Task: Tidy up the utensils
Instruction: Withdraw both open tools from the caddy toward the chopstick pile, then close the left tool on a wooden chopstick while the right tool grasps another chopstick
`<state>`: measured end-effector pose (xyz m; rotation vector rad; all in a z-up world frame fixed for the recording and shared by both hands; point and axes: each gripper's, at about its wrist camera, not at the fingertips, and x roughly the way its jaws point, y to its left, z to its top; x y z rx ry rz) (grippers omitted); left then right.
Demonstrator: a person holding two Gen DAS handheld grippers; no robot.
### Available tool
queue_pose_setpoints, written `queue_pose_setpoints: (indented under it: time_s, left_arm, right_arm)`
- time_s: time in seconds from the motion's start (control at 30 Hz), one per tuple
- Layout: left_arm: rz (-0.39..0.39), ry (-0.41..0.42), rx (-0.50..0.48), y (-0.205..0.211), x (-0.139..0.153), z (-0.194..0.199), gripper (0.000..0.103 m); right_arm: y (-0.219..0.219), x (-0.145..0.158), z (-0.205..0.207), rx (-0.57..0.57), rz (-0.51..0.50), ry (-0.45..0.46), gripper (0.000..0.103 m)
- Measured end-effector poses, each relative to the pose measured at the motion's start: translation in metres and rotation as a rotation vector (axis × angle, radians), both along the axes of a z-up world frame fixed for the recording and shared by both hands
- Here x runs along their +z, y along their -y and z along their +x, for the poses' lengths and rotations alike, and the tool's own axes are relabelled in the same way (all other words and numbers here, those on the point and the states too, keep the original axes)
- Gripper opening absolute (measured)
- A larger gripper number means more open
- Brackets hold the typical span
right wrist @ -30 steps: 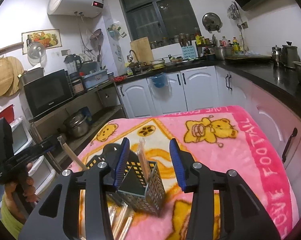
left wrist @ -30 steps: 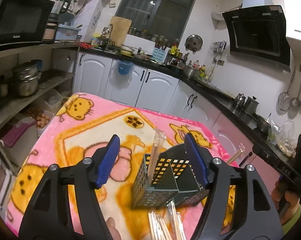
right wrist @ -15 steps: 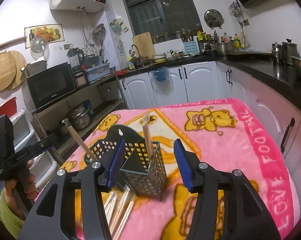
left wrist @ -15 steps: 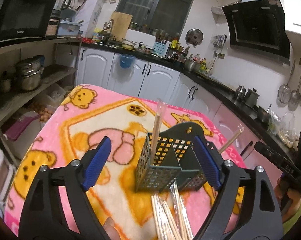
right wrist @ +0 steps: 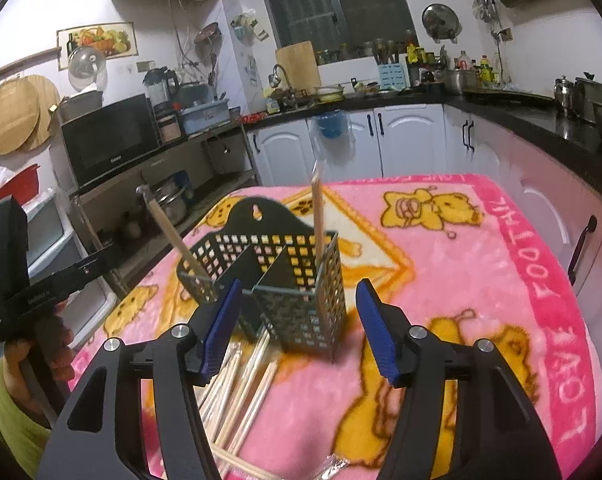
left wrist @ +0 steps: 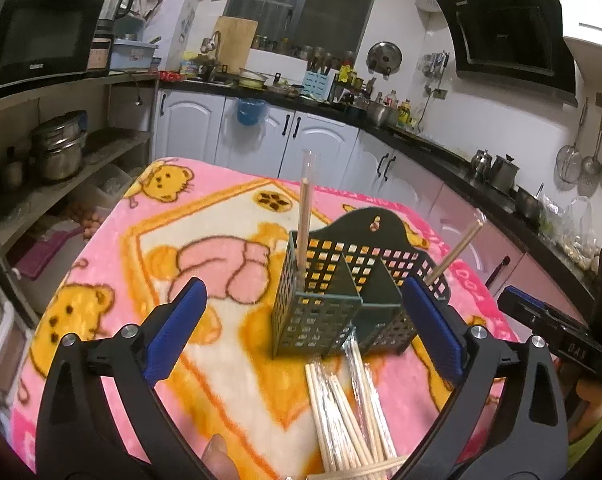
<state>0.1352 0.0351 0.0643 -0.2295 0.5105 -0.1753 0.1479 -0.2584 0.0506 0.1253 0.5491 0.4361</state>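
A dark green perforated caddy (left wrist: 341, 292) (right wrist: 285, 280) stands on the pink blanket. One wrapped chopstick (left wrist: 304, 216) (right wrist: 318, 216) stands upright in it. Another chopstick (left wrist: 455, 254) (right wrist: 173, 236) leans out of its far compartment. Several wrapped chopsticks (left wrist: 349, 408) (right wrist: 241, 380) lie in a loose pile in front of the caddy. My left gripper (left wrist: 301, 296) is wide and its jaws are opening, and its pads press on nothing. My right gripper (right wrist: 298, 292) is also opening and empty. The caddy sits just beyond both pairs of blue fingertips.
The pink cartoon blanket (left wrist: 181, 240) covers the table to its edges. White cabinets (right wrist: 401, 140) and a black counter run behind and to the right. Open shelves with steel pots (left wrist: 57, 148) and a microwave (left wrist: 41, 36) stand to the left. A hand (right wrist: 41, 344) holds the other gripper.
Both pairs of jaws have spread wider. Both views have sunk lower toward the table, and more of the chopstick pile now shows in front of the caddy.
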Motion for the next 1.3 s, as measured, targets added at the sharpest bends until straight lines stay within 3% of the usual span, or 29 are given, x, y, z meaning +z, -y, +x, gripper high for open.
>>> queue_pose_setpoints:
  time_s: [0.57,0.7,1.07,1.2,1.3]
  left_arm:
    - [0.045,-0.078,-0.003,0.003,-0.027,-0.007,0.090]
    - [0.054,-0.106,-0.004,0.004,-0.035,-0.006,0.090]
    - [0.056,-0.221,-0.047,0.007,-0.063,0.001,0.057]
    - [0.057,-0.275,-0.070,0.012,-0.077,0.007,0.039]
    - [0.064,-0.305,-0.084,0.017,-0.085,0.012,0.034]
  right_arm:
    - [-0.015,-0.022,-0.006,0.063,-0.029,-0.066,0.057]
    - [-0.018,-0.028,-0.005,0.083,-0.030,-0.088,0.051]
    - [-0.038,-0.055,0.005,0.153,-0.039,-0.195,0.037]
    - [-0.047,-0.070,0.011,0.163,-0.066,-0.244,0.031]
    - [-0.056,-0.085,0.018,0.159,-0.106,-0.292,0.031]
